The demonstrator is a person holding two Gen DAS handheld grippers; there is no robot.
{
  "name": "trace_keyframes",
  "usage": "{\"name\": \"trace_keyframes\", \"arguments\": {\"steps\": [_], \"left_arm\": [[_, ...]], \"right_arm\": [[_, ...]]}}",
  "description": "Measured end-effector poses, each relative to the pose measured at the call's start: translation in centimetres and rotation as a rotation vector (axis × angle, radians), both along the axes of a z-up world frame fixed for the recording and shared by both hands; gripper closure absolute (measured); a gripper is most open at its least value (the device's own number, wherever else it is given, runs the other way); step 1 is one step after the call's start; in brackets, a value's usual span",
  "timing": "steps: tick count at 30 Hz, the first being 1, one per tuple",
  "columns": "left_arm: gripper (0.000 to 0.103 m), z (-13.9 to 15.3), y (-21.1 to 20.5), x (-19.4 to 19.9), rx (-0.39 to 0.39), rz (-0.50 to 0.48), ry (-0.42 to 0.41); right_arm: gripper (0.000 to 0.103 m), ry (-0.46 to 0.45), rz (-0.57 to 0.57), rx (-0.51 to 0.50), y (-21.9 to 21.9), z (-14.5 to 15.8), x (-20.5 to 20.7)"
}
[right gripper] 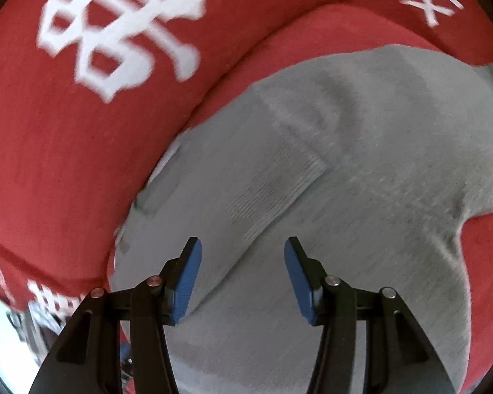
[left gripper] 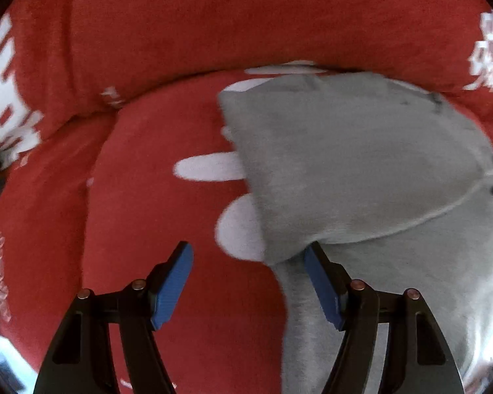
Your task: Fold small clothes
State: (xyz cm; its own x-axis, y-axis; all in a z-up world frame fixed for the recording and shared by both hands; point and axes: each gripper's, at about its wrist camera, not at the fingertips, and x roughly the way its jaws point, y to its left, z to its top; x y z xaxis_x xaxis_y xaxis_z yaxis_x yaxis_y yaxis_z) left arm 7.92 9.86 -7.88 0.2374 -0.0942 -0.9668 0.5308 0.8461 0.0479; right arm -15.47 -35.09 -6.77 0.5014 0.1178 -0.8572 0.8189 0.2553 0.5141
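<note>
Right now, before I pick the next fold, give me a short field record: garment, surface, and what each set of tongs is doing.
garment: grey garment, one layer folded over itself, lying flat
surface: red cover with white print, with a raised padded edge behind the garment
left tongs: open, nothing between the pads, over the garment's left edge
right tongs: open, nothing gripped, above the middle of the garment
fold state: partly folded, a ribbed band visible in the right wrist view
</note>
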Motion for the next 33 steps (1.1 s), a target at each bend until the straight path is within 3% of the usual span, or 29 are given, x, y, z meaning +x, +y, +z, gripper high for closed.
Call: {"name": "trace_keyframes", "arguments": {"steps": [2,4,5,6,10,17,25,33], "left_arm": [[0.032,-0.1,0.6,-0.3,0.018,0.046,-0.033],[0.032,0.2,1.3,0.1,-0.004,0.080,-0.031],[0.032,0.2,1.5,0.3,-0.013,0.094,-0.025],[0.032,0.2,1.7,0.4,-0.021,0.104,-0.017],[0.031,-0.1,2.3,0.9,-0.058,0.131,0.012],[0.031,-0.2,3.1,1.5,-0.073,0.149,0.023],[0.031,1.9,4.3,0.4,-0.052,0.171,0.042],[0.031,4.8,1.6,-2.3,-0.089,0.105,0.091]], "right_arm": [[0.048,-0.016,-0.051,0.035,-0.6,-0.8,-0.4],[0.059,-0.033,-0.069,0.043,-1.0,-1.0,-0.6],[0.086,-0.029,-0.057,0.045,-1.2,-1.0,-0.5],[0.098,-0.026,-0.042,0.051,-1.3,-1.1,-0.3],[0.099,-0.052,-0.031,0.041,-1.0,0.5,-1.9],[0.103,-0.016,-0.060,0.075,-0.4,-1.4,-3.9],[0.099,0.042,0.089,0.021,0.7,0.3,-3.5],[0.098,0.068,0.192,0.018,2.7,2.2,-4.5]]}}
